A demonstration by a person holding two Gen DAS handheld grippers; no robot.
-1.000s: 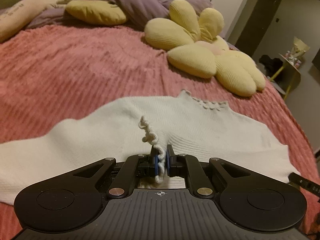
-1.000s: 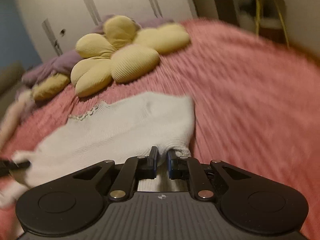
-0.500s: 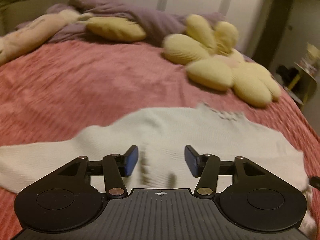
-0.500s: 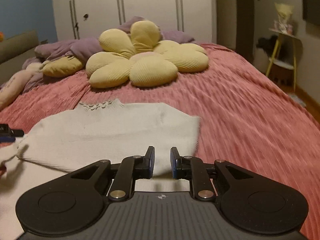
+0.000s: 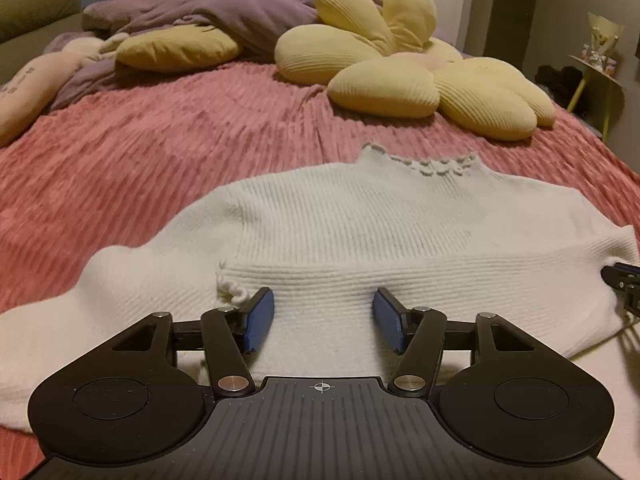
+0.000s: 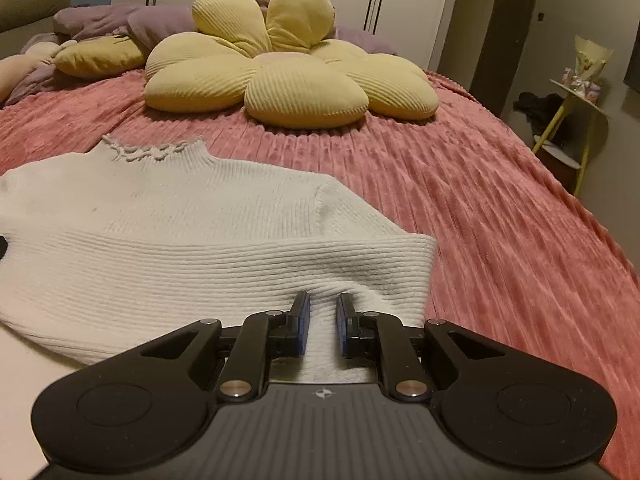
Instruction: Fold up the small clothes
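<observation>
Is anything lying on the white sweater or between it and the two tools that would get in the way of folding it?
Nothing visible does. The white sweater lies flat on the pink bedspread, with nothing on top. The left tool hangs over it, jaws opening and empty; the right tool is at its folded sleeve edge. The yellow flower cushion sits well beyond the collar.

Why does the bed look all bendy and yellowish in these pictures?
Both wrist views use fisheye lenses, so the pink bedspread curves away at the edges; dim warm room light tints the white sweater and flower pillow yellowish; the left view is slightly soft.
</observation>
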